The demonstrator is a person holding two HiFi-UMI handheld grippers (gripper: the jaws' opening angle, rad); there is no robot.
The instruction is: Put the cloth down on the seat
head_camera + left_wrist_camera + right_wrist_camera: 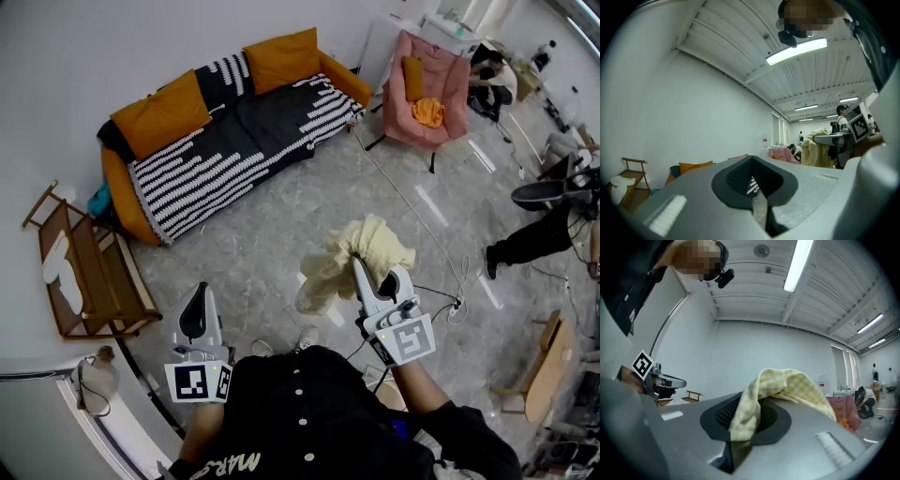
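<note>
Nothing placed yet: right gripper pinches the pale yellow checked cloth, left gripper closed empty, striped black-and-white sofa seat well apart.

Mock living rm in lab hall, striped sofa, pink armchair, ceiling strip light

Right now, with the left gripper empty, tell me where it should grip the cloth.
Probably take the cloth by its drooping lower-left corner, coming in from the left: that end hangs free of the right gripper and nearest the left gripper.
</note>
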